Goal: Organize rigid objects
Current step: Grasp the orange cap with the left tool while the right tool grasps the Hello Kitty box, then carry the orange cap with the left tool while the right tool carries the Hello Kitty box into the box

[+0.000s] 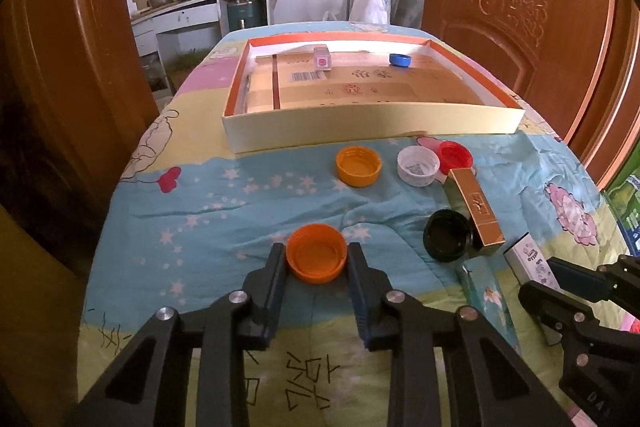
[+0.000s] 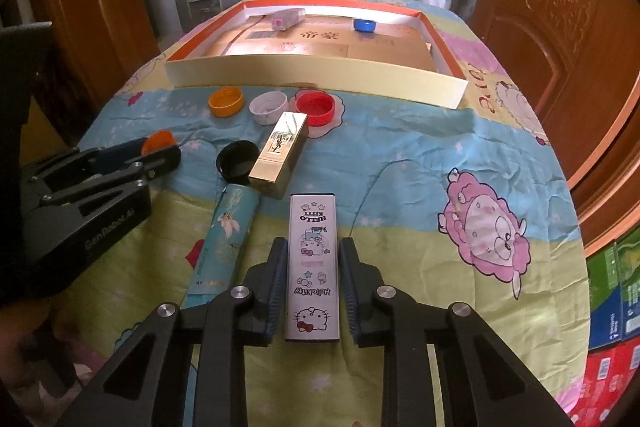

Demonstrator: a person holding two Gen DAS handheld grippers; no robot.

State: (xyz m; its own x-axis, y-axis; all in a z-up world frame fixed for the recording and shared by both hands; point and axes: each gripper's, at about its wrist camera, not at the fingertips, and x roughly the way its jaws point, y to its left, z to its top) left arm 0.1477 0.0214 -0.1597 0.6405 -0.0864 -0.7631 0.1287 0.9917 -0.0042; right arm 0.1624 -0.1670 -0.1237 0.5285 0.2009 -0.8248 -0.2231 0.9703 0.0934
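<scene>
My left gripper is closed around an orange bottle cap on the quilt; its fingers touch the cap's sides. It also shows in the right wrist view. My right gripper straddles a white Hello Kitty box that lies flat, with small gaps on both sides. A shallow cardboard tray at the far end holds a blue cap and a small pink box.
On the quilt lie a yellow cap, a white cap, a red cap, a black cap, a gold box and a teal box. Wooden doors stand on both sides.
</scene>
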